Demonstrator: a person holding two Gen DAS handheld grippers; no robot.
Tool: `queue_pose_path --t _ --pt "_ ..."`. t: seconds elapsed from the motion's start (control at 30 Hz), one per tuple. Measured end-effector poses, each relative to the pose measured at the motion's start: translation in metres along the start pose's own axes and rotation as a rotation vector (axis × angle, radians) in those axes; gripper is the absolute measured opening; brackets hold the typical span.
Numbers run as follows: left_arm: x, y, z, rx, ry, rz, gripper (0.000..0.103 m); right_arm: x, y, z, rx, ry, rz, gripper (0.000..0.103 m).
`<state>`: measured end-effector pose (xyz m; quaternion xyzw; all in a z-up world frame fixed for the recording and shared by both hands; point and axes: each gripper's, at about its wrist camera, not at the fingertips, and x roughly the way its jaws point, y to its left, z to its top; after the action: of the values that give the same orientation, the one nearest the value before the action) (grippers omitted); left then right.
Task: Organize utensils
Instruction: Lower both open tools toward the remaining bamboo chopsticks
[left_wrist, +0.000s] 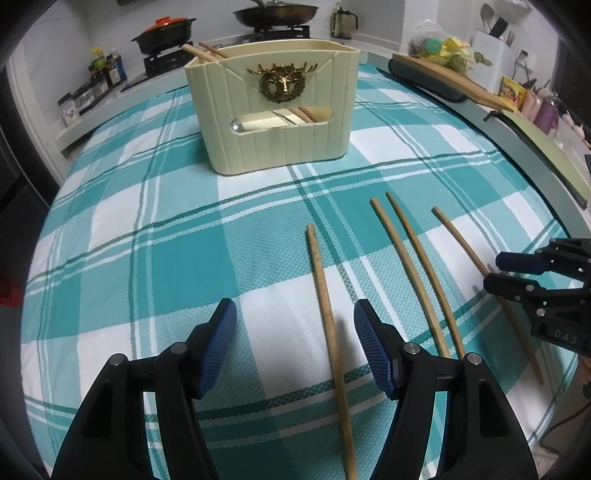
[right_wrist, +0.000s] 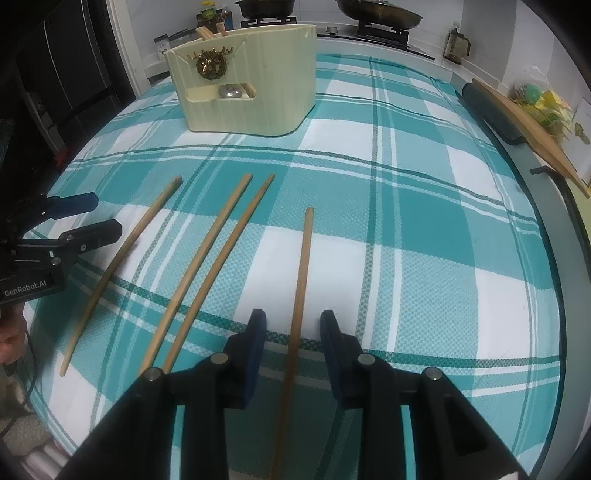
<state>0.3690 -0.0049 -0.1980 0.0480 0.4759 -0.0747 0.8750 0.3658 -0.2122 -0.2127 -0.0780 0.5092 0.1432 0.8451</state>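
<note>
the right gripper (right_wrist: 291, 347), jaws parted and holding nothing, straddles the rightmost chopstick (right_wrist: 301, 280), whose length runs near-to-far toward the holder (right_wrist: 258, 92).

"GenRobot.AI" on left tongs (right_wrist: 94, 218)

Holder (left_wrist: 280, 140) hides chopstick mids; spoon (left_wrist: 238, 125) mostly hidden inside.

Your left gripper (left_wrist: 295, 332) was held low and level, jaws spread wide, blue pads (left_wrist: 218, 343) facing inward. Your right gripper (right_wrist: 291, 343) sat just as low, jaws parted less widely, nothing pinched between its fingers (right_wrist: 255, 354).
</note>
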Motion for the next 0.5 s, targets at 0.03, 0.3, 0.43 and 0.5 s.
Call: queue_pose_path --t 0.03,0.3,0.43,0.5 --pt "0.001 0.000 0.000 0.002 0.004 -0.004 0.068 0.000 0.001 0.001 -0.003 0.002 -0.002 0.031" --pt "0.025 0.009 0.002 -0.010 0.079 -0.090 0.069 0.012 -0.005 0.012 0.004 0.048 0.005 0.031" --pt "0.034 0.010 0.007 -0.002 0.093 -0.083 0.071 0.021 -0.005 0.019 -0.012 0.069 0.010 0.032" --pt "0.037 0.007 0.011 0.016 0.100 -0.084 0.071 0.024 -0.002 0.024 -0.033 0.075 0.010 0.035"
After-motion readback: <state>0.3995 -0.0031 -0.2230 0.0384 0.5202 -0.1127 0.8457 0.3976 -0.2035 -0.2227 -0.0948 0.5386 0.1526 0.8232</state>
